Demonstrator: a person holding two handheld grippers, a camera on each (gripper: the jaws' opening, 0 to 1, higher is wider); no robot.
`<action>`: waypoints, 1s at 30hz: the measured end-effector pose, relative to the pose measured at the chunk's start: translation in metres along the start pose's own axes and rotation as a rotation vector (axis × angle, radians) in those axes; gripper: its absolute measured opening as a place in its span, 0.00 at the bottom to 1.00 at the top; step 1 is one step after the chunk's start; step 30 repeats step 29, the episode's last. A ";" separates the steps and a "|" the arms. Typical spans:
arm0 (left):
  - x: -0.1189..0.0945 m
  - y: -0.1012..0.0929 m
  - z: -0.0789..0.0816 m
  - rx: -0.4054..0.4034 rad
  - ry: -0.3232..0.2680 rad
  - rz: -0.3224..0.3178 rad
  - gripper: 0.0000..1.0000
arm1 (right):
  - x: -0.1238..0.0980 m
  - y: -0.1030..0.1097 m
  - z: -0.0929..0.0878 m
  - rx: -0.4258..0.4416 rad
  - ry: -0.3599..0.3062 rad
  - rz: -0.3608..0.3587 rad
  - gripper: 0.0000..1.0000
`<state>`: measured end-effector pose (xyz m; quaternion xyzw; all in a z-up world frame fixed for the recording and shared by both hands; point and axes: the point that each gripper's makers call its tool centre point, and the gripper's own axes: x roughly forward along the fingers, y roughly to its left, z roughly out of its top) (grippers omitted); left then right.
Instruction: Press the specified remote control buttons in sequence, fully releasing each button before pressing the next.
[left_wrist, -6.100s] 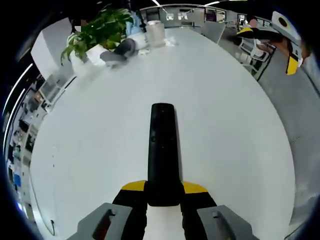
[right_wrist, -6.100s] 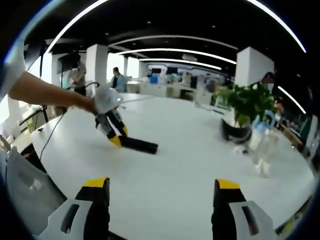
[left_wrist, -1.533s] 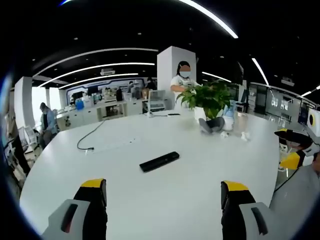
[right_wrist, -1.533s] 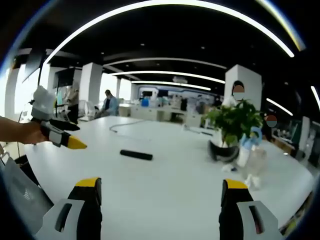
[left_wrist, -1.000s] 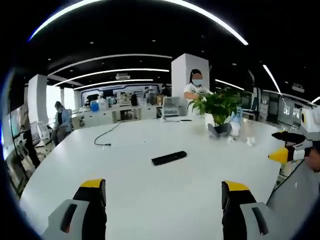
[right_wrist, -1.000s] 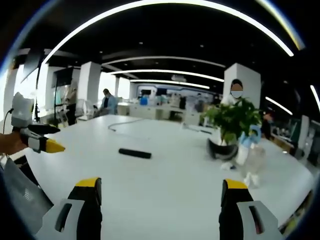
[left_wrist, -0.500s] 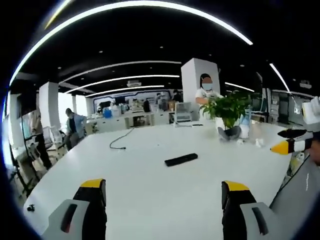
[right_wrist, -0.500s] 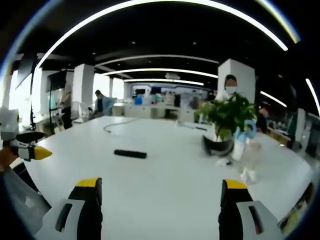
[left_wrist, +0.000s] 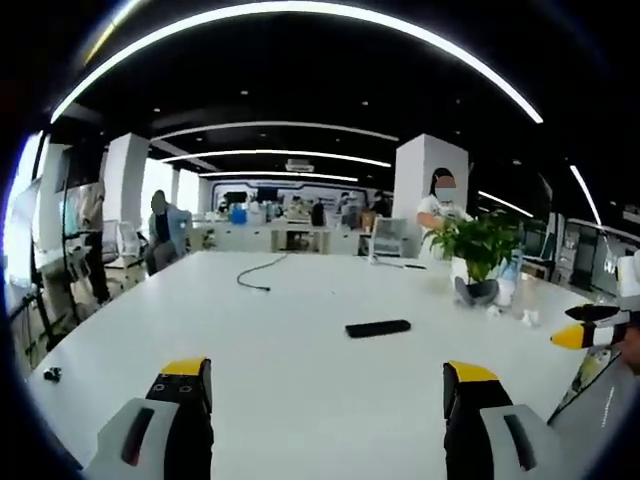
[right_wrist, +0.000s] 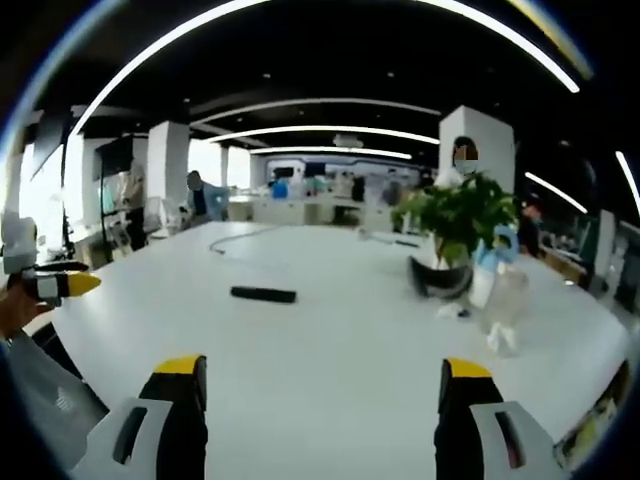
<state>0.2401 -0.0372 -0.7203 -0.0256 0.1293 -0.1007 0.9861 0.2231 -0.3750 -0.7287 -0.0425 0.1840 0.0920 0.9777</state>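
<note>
Cable (left_wrist: 255, 272) lies far left on the white tabletop (left_wrist: 300, 380); black remote control (left_wrist: 378, 328) rests mid-table, near the potted plant (left_wrist: 482, 245); left gripper (left_wrist: 325, 380) and right gripper (right_wrist: 320, 380) hang released, jaws empty

A slim black rectangular plastic remote control (left_wrist: 378, 328) (right_wrist: 263, 294) is seen lying flat on the white counter (left_wrist: 300, 350), alone near its middle. It is set well apart from the potted green plant (left_wrist: 480, 250), untouched, with bare surface all around it.
</note>
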 end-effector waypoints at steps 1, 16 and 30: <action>0.001 -0.003 -0.003 0.017 0.018 -0.009 1.00 | 0.000 0.000 -0.001 -0.001 0.004 -0.001 0.95; 0.001 -0.018 -0.010 0.090 0.057 -0.044 1.00 | 0.000 -0.001 -0.006 -0.018 0.033 -0.009 0.95; 0.000 -0.016 -0.010 0.104 0.075 -0.023 1.00 | 0.002 -0.003 -0.012 -0.009 0.062 -0.017 0.95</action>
